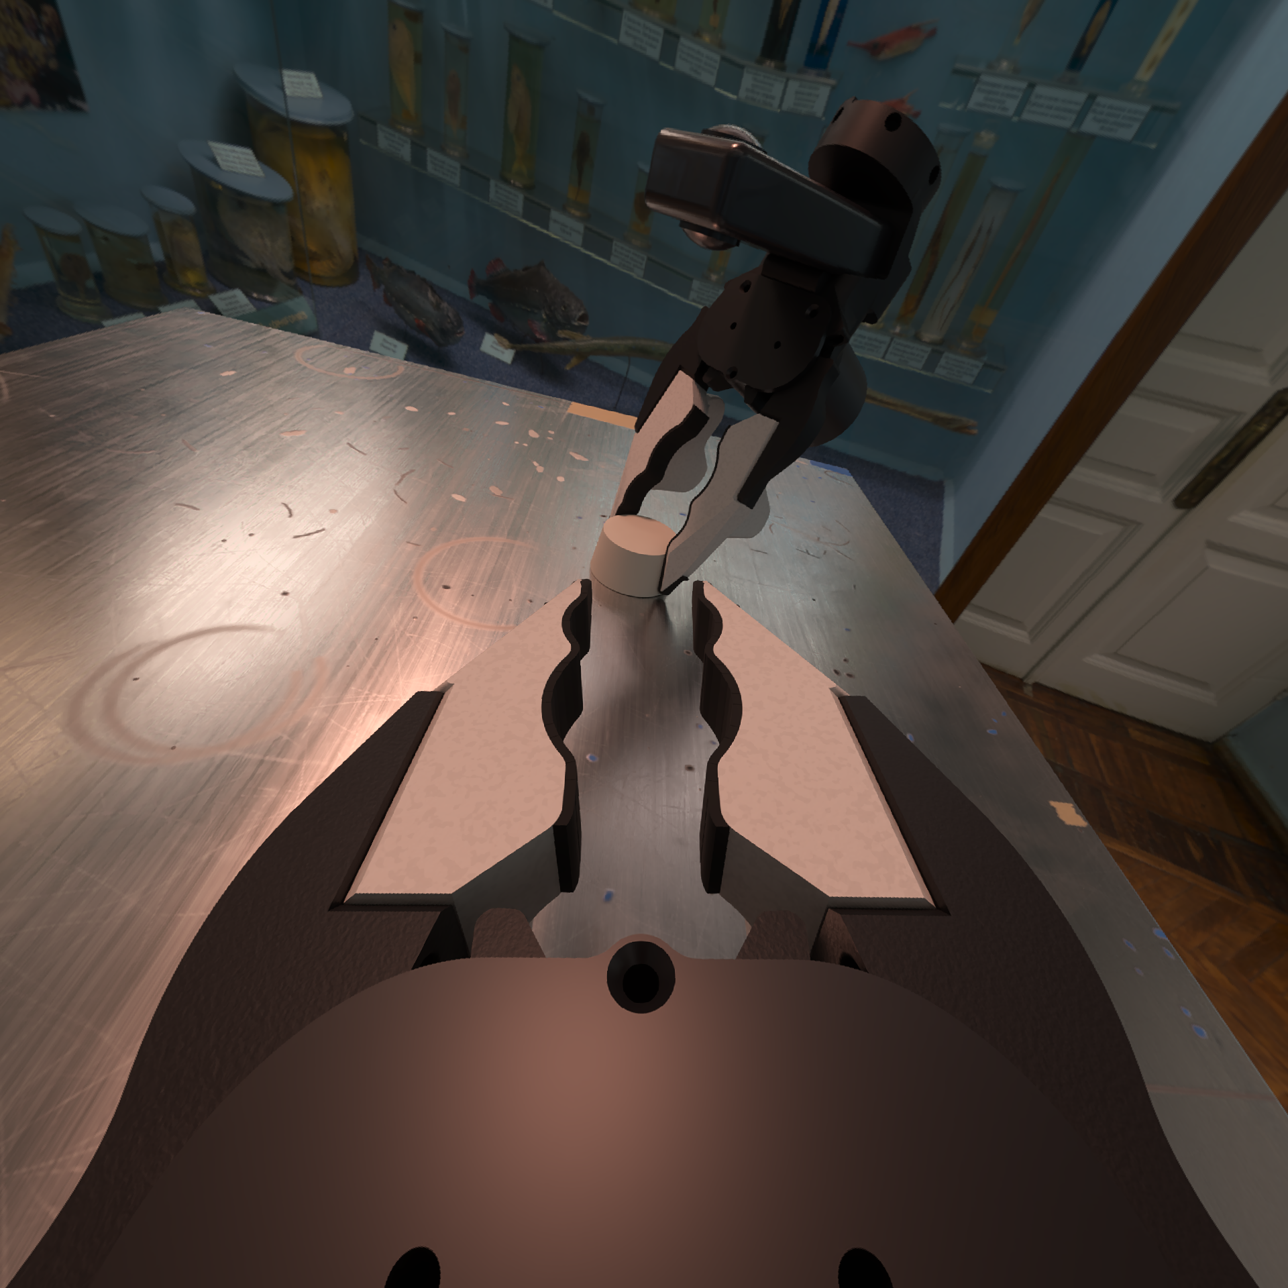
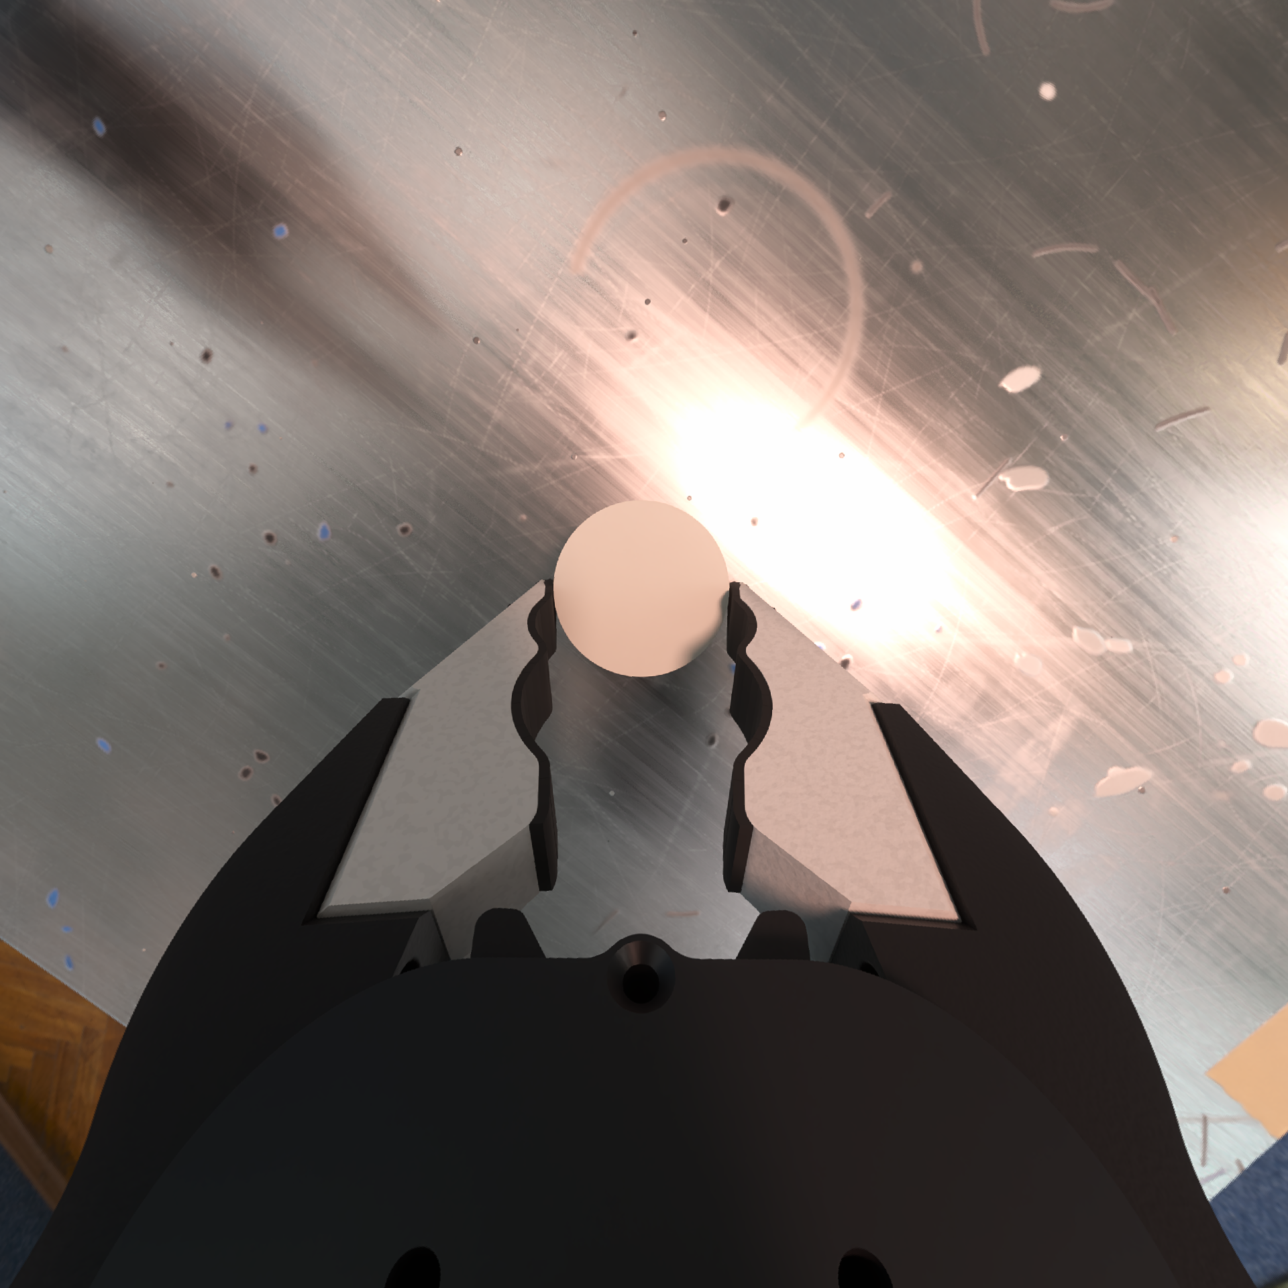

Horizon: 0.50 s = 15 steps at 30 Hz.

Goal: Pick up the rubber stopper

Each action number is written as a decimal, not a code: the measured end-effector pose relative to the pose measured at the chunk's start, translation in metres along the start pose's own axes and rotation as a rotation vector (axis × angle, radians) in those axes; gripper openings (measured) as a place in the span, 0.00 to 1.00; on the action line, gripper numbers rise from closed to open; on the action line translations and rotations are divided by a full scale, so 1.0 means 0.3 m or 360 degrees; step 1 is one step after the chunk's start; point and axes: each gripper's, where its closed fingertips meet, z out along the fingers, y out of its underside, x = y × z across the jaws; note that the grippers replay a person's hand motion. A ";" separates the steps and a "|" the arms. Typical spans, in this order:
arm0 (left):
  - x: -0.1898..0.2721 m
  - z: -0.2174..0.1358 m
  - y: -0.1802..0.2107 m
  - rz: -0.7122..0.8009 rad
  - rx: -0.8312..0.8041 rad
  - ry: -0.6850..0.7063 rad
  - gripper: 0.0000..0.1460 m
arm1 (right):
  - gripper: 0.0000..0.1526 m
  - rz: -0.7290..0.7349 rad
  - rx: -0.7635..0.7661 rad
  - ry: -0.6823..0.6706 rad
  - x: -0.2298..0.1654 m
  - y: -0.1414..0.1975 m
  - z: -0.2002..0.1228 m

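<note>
The rubber stopper (image 1: 627, 561) is a short pale cylinder standing on the scratched metal table (image 1: 279, 557). My right gripper (image 1: 645, 547) comes down on it from above. One finger is against its near right side with the tip at the table, the other is behind it. In the right wrist view the stopper's round top (image 2: 640, 585) fills the gap between the fingertips, and my right gripper (image 2: 640, 592) touches it on both sides. My left gripper (image 1: 640, 585) is open and empty, its tips just short of the stopper.
The table's right edge (image 1: 1010, 753) drops to a wooden floor (image 1: 1185, 801) and a white door (image 1: 1150, 557). Shelves of specimen jars (image 1: 307, 202) stand beyond the far edge. A tan patch (image 2: 1254, 1073) lies near the table corner.
</note>
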 end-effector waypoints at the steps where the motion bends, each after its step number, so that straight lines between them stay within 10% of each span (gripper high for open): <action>1: 0.000 -0.001 -0.001 -0.0003 0.0004 0.0003 0.20 | 0.32 -0.0003 -0.0012 -0.0003 0.001 -0.004 0.000; 15: 0.000 -0.031 -0.019 -0.0066 0.0107 0.0023 0.20 | 0.32 -0.0411 -0.0609 0.0167 0.130 -0.102 -0.124</action>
